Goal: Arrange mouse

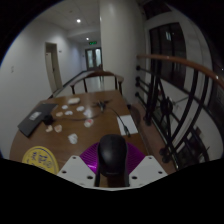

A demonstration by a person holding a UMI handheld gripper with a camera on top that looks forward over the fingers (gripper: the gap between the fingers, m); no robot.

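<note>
A black computer mouse (112, 156) sits between my gripper's (112, 148) two fingers. The purple pads (90, 158) press on its left and right sides, so the gripper is shut on it. The mouse is held above the near end of a long wooden table (100, 128). Its underside and the table right below it are hidden.
On the table are an open laptop (38, 118) at the left, a yellow round object (42, 159) near the left finger, small white items (72, 112) in the middle and a white pad (127, 124) at the right. Chairs (98, 82) stand at the far end. A stair railing (185, 100) runs along the right.
</note>
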